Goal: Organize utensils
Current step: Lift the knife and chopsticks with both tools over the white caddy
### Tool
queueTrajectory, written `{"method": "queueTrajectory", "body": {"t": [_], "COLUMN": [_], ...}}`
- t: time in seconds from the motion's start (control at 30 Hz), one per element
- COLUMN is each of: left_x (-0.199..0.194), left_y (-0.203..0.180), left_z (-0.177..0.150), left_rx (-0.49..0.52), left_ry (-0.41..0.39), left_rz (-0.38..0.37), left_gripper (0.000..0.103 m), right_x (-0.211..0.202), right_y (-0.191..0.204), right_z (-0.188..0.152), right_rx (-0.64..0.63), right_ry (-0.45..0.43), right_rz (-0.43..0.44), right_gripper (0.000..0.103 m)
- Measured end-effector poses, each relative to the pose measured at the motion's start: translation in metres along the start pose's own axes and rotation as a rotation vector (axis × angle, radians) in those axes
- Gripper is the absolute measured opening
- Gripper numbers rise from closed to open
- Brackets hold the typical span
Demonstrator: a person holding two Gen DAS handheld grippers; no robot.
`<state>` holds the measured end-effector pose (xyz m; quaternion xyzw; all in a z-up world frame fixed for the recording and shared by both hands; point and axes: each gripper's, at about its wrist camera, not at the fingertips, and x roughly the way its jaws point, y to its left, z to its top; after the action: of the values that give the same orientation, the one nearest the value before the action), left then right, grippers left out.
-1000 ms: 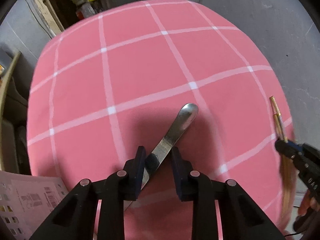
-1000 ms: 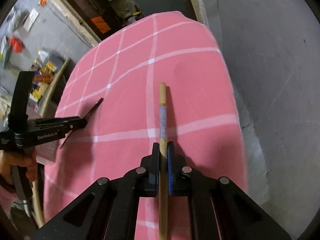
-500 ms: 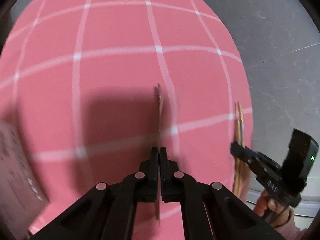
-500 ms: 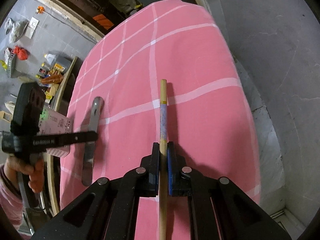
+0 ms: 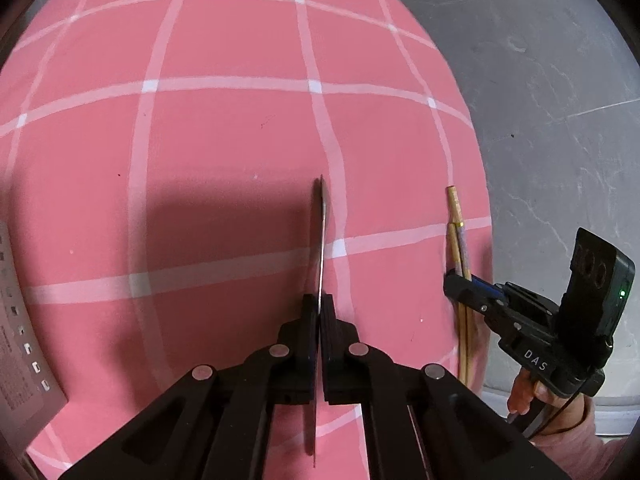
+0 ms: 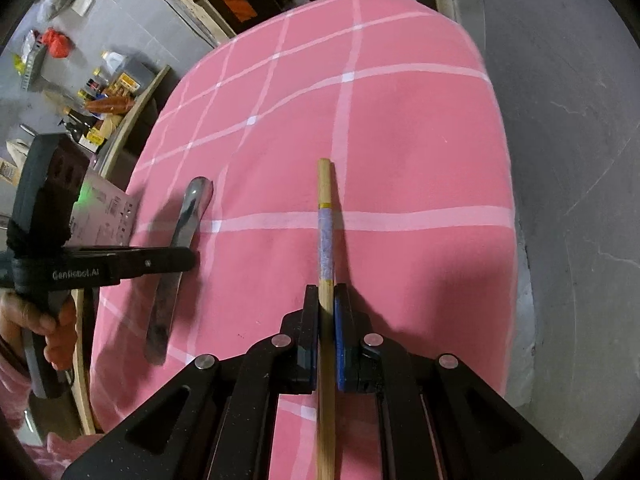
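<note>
A flat metal knife (image 5: 321, 240) is held edge-on in my left gripper (image 5: 319, 304), which is shut on its middle, just above the pink checked tablecloth (image 5: 224, 152). In the right wrist view the same knife (image 6: 191, 210) shows its broad rounded handle end, with the left gripper (image 6: 192, 258) across it. My right gripper (image 6: 326, 296) is shut on wooden chopsticks (image 6: 325, 236) with a bluish band, pointing away over the cloth. From the left wrist view the right gripper (image 5: 456, 284) grips a pair of chopsticks (image 5: 456, 216) near the cloth's right edge.
The tablecloth's (image 6: 400, 140) right edge drops to a grey floor (image 5: 552, 120). A printed grey sheet or box (image 5: 16, 340) lies at the left edge. Cluttered shelves and a wooden frame (image 6: 112, 92) stand beyond the table's left side. A person's hands (image 6: 52, 320) hold both tools.
My left gripper closed on the knife, which was lying flat between open fingers, and rolled it up on edge while shifting across the cloth. The right gripper kept its hold on the chopsticks.
</note>
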<state>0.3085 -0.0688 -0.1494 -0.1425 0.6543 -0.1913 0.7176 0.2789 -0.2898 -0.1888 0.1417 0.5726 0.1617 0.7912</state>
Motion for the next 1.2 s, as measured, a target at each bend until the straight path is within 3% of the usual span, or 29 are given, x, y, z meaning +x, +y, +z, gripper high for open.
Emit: {"method": "queueTrajectory", "body": {"t": [0.13,0.3,0.5,0.57,0.73,0.87,1.03,1.2], "left_x": [-0.023,-0.078,-0.182,-0.201,-0.277,-0.325,-0.341,-0.317], "left_y": [0.001,-0.007,-0.008,-0.024,-0.009,0.020,0.045,0.081], "left_z": [-0.017,-0.042,-0.068,-0.068,-0.061,-0.052,-0.040,-0.039], "left_rx": [0.019,0.043,0.127,0.140,0.128,0.108,0.117,0.053], "left_ry": [-0.146,-0.349,-0.578,-0.632,-0.774,-0.892,-0.980,-1.008], "left_rz": [-0.054,-0.077,-0.080,-0.082,-0.066,0.036,0.185,0.194], "left_gripper": [0.002,0.002,0.002,0.002,0.002,0.002,0.002,0.002], "right_x": [-0.020,-0.064,-0.111,-0.122,-0.140,-0.138,-0.118,-0.092], "right_y": [-0.003,0.012,0.065,0.088,0.153,0.216,0.270,0.299], "right_z": [-0.003,0.000,0.022,0.034,0.072,0.094,0.106,0.103], "right_rx": [0.043,0.077,0.014,-0.028,-0.117,-0.177,-0.226,-0.280], "right_ry": [-0.063,-0.246,-0.457,-0.515,-0.656,-0.753,-0.825,-0.824], "right_rz": [0.063,0.145,0.215,0.249,0.371,0.476,0.566,0.564], "right_gripper": [0.006,0.006,0.006,0.006,0.006,0.006,0.006,0.006]}}
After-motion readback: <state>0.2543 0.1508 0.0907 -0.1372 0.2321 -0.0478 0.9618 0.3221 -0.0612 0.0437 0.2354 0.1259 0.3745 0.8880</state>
